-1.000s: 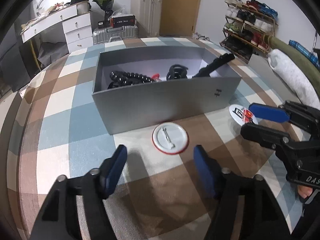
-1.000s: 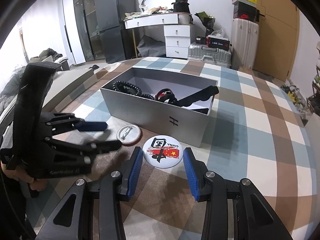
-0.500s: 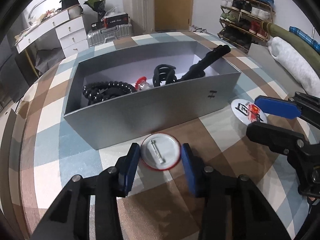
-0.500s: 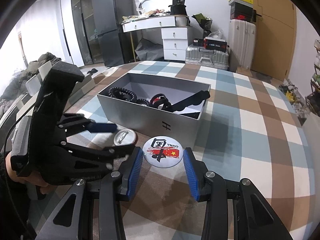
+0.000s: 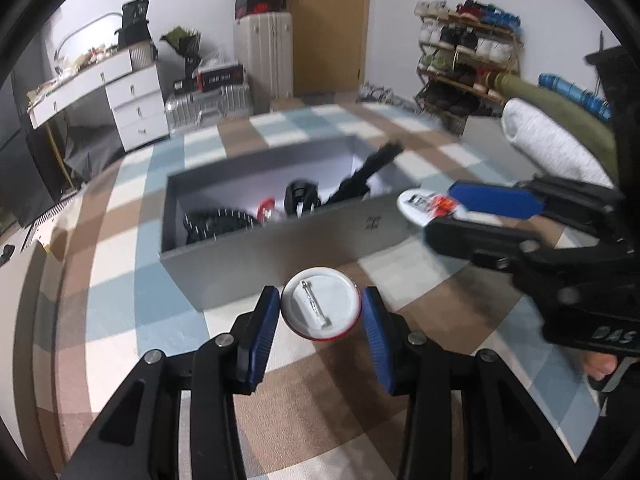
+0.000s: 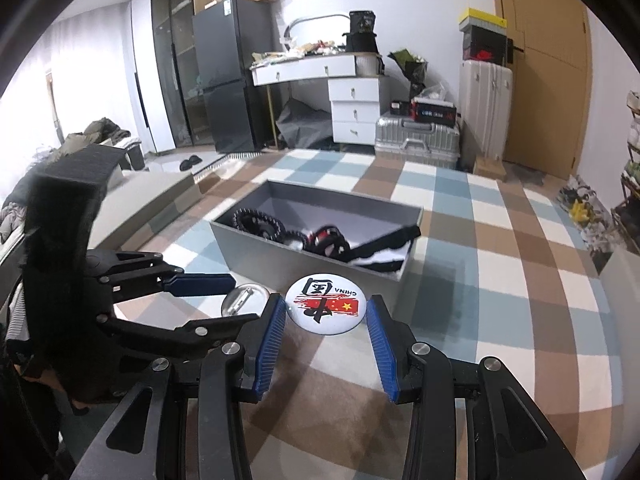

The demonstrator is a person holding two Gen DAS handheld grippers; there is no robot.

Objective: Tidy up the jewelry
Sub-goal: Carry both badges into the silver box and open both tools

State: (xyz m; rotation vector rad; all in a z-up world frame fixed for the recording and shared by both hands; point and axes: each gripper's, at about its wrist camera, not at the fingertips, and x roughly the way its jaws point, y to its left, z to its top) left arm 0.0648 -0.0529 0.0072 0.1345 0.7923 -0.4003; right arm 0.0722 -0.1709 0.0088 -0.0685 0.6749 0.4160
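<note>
Two badges clamped, pin-back badge (image 5: 321, 304) left, China badge (image 6: 325, 304) right

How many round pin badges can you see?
2. The upturned white badge sits in the left claw; the China flag badge sits in the right claw. The box may hide more.

I note a grey box (image 5: 280, 248) with a white inside, on a rug (image 6: 500, 264) checked in blue, brown and cream. One badge (image 5: 321, 305) shows a white back, red-rimmed; the other badge (image 6: 325, 305), at 12 o'clock in the right view, is white with black and red print. Finger pads (image 6: 272, 340) are blue.
</note>
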